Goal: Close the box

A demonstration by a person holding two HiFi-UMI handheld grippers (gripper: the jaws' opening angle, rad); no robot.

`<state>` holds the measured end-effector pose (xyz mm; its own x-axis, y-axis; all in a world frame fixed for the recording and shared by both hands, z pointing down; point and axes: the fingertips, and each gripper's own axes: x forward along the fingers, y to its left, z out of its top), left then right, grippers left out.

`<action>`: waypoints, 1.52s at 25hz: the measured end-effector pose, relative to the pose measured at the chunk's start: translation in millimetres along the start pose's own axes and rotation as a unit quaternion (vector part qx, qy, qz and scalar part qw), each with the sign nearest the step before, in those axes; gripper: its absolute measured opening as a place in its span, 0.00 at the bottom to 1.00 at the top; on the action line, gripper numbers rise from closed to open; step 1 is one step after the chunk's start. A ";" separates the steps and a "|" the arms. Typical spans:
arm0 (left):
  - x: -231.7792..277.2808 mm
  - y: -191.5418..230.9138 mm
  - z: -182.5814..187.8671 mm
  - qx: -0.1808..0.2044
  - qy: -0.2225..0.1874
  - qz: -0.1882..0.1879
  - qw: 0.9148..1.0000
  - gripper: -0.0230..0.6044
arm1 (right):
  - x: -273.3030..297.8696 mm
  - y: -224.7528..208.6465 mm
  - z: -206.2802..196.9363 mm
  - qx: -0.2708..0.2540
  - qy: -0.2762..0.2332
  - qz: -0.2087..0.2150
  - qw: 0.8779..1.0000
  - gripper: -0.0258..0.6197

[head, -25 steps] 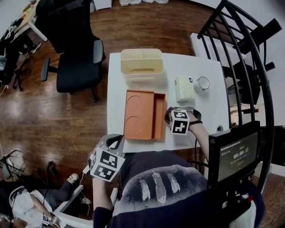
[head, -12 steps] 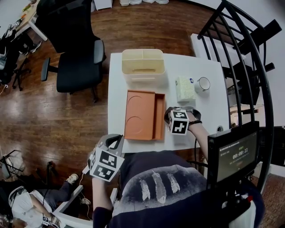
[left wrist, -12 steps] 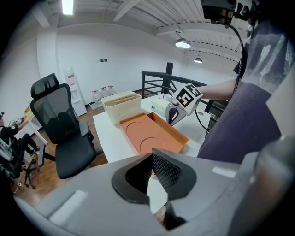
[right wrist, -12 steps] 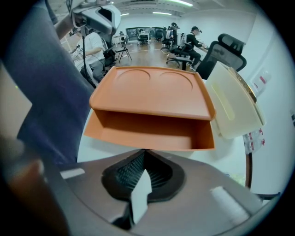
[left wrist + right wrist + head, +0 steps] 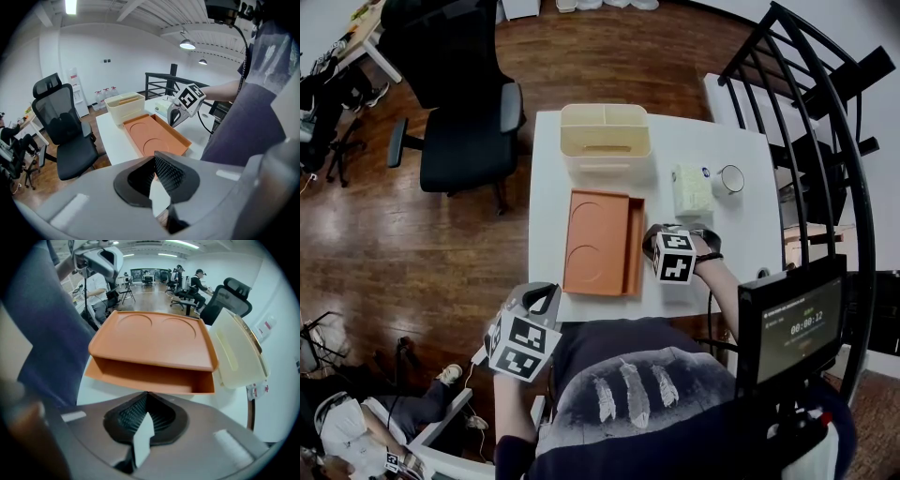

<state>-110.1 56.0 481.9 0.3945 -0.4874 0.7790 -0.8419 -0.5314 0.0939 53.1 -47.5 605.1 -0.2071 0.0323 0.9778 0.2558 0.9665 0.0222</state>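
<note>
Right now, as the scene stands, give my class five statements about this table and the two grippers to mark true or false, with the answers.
1. The orange box is fully closed. False: its lid sits offset, so the side facing the right gripper is uncovered.
2. The right gripper is over the table, beside the orange box. True.
3. The left gripper holds the mug. False: its fingers are together on nothing, off the table's near edge.
4. The cream container stands beyond the orange box. True.
5. The mug is left of the orange box. False: it is on the right.

Timer digits 00:00:12 on the small black screen [image 5: 794, 328].
</note>
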 end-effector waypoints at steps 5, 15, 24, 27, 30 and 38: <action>-2.6 1.9 0.3 -0.001 -0.002 0.002 1.000 0.06 | 0.5 -3.7 8.3 0.000 -0.006 -0.004 1.000 0.04; -8.1 5.3 -2.3 -0.004 -0.004 0.007 1.000 0.06 | 1.9 -2.7 17.8 -0.014 -0.004 -0.004 1.000 0.04; -15.7 11.4 -5.2 -0.007 -0.001 0.006 1.000 0.06 | 0.5 -4.1 33.1 -0.016 -0.010 -0.003 1.000 0.04; -15.1 14.2 -6.1 -0.009 -0.002 0.004 1.000 0.06 | 1.6 -5.7 36.3 -0.015 -0.011 -0.003 1.000 0.04; -12.4 15.6 -10.3 -0.015 -0.003 0.000 1.000 0.06 | 3.5 -6.8 38.9 -0.011 -0.014 -0.001 1.000 0.04; -13.2 23.3 -9.8 -0.009 0.001 -0.003 1.000 0.06 | 6.6 -13.3 40.2 0.024 -0.032 0.000 0.999 0.04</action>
<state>-138.5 56.9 479.9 0.3987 -0.4835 0.7793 -0.8460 -0.5220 0.1090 10.3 -49.8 602.9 -0.2673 0.0471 0.9625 0.2105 0.9775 0.0106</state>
